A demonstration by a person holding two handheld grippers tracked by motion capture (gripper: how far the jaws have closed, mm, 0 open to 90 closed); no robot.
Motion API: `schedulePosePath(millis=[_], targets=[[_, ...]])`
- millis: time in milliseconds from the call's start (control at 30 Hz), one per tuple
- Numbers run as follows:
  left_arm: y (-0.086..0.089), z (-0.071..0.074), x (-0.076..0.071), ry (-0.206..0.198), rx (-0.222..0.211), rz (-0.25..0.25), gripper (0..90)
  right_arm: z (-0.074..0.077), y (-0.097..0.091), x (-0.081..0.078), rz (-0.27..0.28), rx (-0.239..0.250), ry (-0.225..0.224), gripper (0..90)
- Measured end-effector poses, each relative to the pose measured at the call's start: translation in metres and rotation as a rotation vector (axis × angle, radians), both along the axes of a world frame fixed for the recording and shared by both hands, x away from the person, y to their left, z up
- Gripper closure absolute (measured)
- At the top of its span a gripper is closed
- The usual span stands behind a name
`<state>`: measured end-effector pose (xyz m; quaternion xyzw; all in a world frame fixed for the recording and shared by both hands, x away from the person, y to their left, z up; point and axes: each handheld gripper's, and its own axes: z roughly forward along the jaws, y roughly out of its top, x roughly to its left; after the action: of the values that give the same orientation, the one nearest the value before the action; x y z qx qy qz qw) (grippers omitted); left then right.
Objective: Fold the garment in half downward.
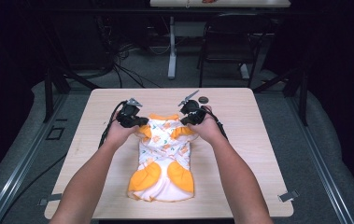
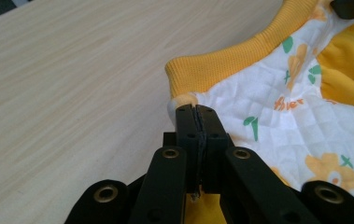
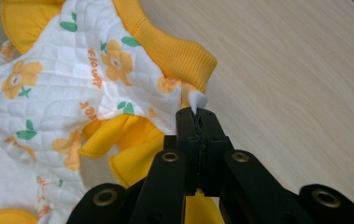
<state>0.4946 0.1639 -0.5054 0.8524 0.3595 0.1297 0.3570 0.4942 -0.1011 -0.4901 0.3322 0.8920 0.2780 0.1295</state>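
Observation:
A small white quilted garment (image 1: 163,156) with orange flowers and orange ribbed trim lies on the wooden table (image 1: 240,140), its collar end toward the far side. My left gripper (image 1: 139,122) is shut on the garment's left shoulder corner (image 2: 184,100), beside the orange collar rib (image 2: 221,65). My right gripper (image 1: 186,120) is shut on the right shoulder corner (image 3: 195,100), next to the orange rib (image 3: 174,51) and an orange ruffled sleeve (image 3: 123,140). Both shoulder corners are lifted off the table while the skirt end (image 1: 160,184) rests near the front edge.
A small dark round object (image 1: 203,99) sits on the table just beyond my right gripper. Behind the table stand a dark chair (image 1: 230,42) and a white table leg (image 1: 172,46), with cables on the floor. Bare wood lies on both sides of the garment.

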Motion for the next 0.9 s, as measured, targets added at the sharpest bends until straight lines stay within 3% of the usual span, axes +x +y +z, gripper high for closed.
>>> schedulePosePath(millis=[100,200,500,600,900], targets=[[0.000,0.009,-0.001,-0.030,-0.014,0.000,89.5,0.010,-0.001,0.000,0.014,-0.021,-0.022,89.2],[0.001,0.012,-0.002,-0.039,-0.013,-0.006,89.4,0.016,-0.001,-0.001,0.017,-0.017,-0.035,89.2],[0.004,0.036,-0.008,-0.120,-0.041,-0.019,89.4,0.039,-0.002,-0.004,0.039,-0.025,-0.105,89.2],[0.007,0.039,-0.010,-0.128,-0.053,-0.022,89.4,0.043,-0.002,-0.006,0.047,-0.028,-0.122,89.2],[0.008,0.043,-0.022,-0.149,-0.030,-0.075,89.4,0.046,0.001,-0.019,0.113,-0.055,-0.151,89.1]])
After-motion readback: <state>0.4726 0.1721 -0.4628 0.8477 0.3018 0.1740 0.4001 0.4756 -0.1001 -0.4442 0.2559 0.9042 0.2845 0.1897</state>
